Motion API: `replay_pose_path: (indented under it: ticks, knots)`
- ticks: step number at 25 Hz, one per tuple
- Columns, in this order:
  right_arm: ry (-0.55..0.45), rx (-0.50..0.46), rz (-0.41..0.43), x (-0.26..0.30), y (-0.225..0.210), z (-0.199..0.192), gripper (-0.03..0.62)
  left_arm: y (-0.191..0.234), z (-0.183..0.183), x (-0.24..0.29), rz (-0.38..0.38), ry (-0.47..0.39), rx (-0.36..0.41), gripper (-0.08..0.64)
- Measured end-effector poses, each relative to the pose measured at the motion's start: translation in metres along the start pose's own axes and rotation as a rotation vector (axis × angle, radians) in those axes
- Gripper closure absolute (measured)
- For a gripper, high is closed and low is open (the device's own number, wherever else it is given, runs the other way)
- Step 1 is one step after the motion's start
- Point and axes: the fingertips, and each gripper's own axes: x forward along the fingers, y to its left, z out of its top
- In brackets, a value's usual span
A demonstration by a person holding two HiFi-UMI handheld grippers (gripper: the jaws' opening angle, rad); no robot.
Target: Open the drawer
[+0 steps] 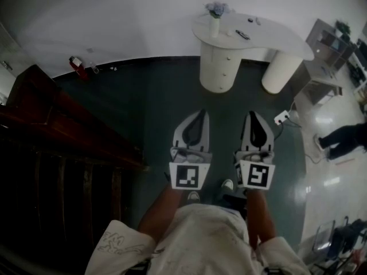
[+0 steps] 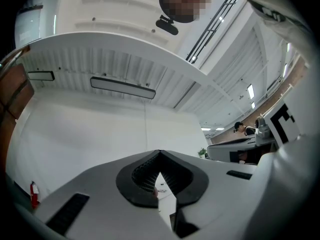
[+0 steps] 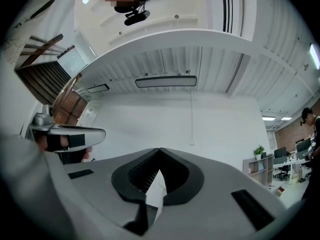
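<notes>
**Head view, looking steeply down.** The dark floor (image 1: 155,113) fills the middle of the field, and a dark wooden banister (image 1: 69,125) runs along your left. Ahead stands a white desk whose curved tabletop (image 1: 269,30) rests on two round supports. The pedestal (image 1: 220,67) on the left of the pair carries what appear to be stacked drawer fronts (image 1: 226,57) with small knobs. All sit flush and shut, well apart from both tools.

You hold your left tool (image 1: 200,114) and right tool (image 1: 252,115) side by side, tips pointing toward the desk. In each gripper view the jaws meet at the tip with nothing between them, so both tools are closed and empty.

The relation that matters is this: the pedestal lies straight ahead, between the lines of the two tools and somewhat closer to the left one. Its drawers probably pull out toward you — along the tools' own long axis.

Smaller items are a vase (image 1: 215,17) on the tabletop and a red fire extinguisher (image 1: 75,63) by the far wall.
</notes>
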Motion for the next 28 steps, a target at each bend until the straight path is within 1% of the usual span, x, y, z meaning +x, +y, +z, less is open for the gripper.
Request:
replay_pose_path:
  ticks: [4, 7, 10, 12, 15, 19, 25, 28]
  knots:
    - [0.011, 0.005, 0.009, 0.018, 0.0, -0.01, 0.586, 0.011, -0.011, 0.014, 0.005, 0.01, -0.011, 0.565]
    - [0.001, 0.011, 0.013, 0.037, -0.007, -0.019, 0.586, 0.015, -0.022, 0.031, 0.004, 0.025, -0.006, 0.564]
    - [-0.002, 0.023, 0.016, 0.059, -0.019, -0.029, 0.586, 0.018, -0.03, 0.055, 0.005, 0.018, -0.004, 0.565]
    - [-0.004, 0.035, 0.013, 0.076, -0.031, -0.035, 0.586, 0.016, -0.032, 0.075, -0.002, 0.002, 0.001, 0.564]
    - [-0.012, 0.039, 0.024, 0.101, -0.05, -0.042, 0.586, 0.01, -0.039, 0.106, -0.015, 0.007, 0.02, 0.563]
    - [-0.019, 0.042, 0.044, 0.133, -0.08, -0.051, 0.586, 0.001, -0.048, 0.152, -0.007, 0.001, 0.025, 0.565]
    - [-0.018, 0.059, 0.064, 0.18, -0.131, -0.077, 0.586, -0.019, -0.078, 0.216, -0.001, 0.04, 0.036, 0.565]
    - [-0.015, 0.08, 0.064, 0.2, -0.154, -0.091, 0.586, -0.025, -0.09, 0.243, 0.007, 0.046, 0.043, 0.563]
